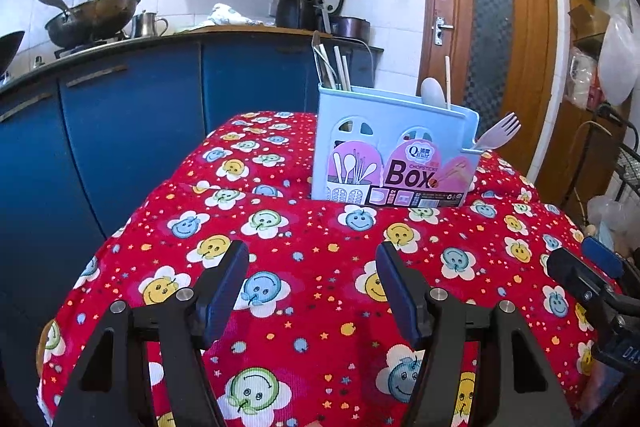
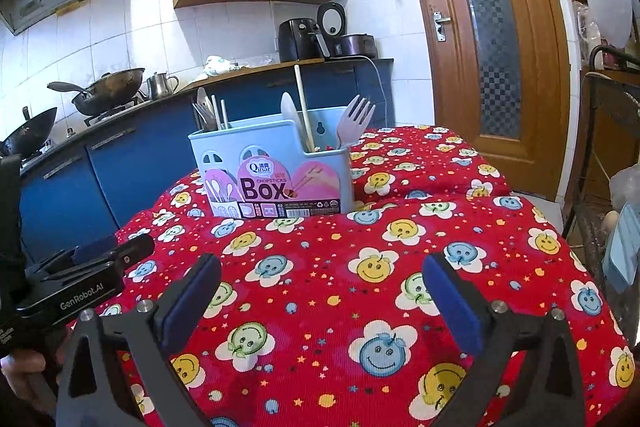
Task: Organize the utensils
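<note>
A light blue utensil box [image 1: 394, 151] with a pink "Box" label stands upright on the red smiley-flower cloth [image 1: 304, 267]. It also shows in the right wrist view [image 2: 272, 167]. Its left compartment holds chopsticks and metal utensils [image 1: 332, 67]. The right compartment holds a white spoon [image 1: 433, 93], a single chopstick [image 2: 304, 107] and a pink fork [image 1: 500, 135] that leans outward. My left gripper [image 1: 312, 267] is open and empty, low over the cloth in front of the box. My right gripper [image 2: 322, 279] is open and empty, beside the left one.
Blue kitchen cabinets [image 1: 132, 123] with woks [image 1: 92, 15], a kettle and appliances stand behind the table. A wooden door [image 1: 492, 27] is at the right. Shelves and plastic bags [image 1: 616, 63] are at the far right. The cloth drops off at the table edges.
</note>
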`<state>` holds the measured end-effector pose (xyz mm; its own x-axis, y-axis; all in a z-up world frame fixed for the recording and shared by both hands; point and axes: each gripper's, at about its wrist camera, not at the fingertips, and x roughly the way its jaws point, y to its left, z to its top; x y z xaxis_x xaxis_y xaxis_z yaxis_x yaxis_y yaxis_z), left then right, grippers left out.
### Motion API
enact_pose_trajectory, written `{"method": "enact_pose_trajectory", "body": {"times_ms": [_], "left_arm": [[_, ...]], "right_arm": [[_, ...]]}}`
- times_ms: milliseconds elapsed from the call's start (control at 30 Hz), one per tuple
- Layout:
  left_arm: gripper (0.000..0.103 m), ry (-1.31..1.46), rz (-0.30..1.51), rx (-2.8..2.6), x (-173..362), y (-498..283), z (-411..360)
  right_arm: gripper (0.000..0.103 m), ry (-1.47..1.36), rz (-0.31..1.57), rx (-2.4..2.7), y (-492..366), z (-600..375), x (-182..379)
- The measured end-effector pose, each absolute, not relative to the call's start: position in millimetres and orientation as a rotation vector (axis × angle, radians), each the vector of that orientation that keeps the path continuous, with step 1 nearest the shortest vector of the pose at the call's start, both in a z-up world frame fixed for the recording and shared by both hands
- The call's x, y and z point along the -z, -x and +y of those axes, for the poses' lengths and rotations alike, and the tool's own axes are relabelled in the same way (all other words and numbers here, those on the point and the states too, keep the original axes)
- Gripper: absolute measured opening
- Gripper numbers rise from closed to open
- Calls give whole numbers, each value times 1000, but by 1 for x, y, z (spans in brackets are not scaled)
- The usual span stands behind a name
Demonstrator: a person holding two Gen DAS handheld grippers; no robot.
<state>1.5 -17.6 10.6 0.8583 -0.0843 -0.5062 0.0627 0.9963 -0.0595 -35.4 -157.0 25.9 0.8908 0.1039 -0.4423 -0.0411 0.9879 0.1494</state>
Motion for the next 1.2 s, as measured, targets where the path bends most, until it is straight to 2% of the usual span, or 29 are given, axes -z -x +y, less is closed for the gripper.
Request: {"method": "enact_pose_trajectory", "body": {"times_ms": [1200], "left_arm": [[67, 47, 523, 86, -10, 1, -17]], "right_arm": [[102, -124, 463, -73, 36, -155, -25]]}}
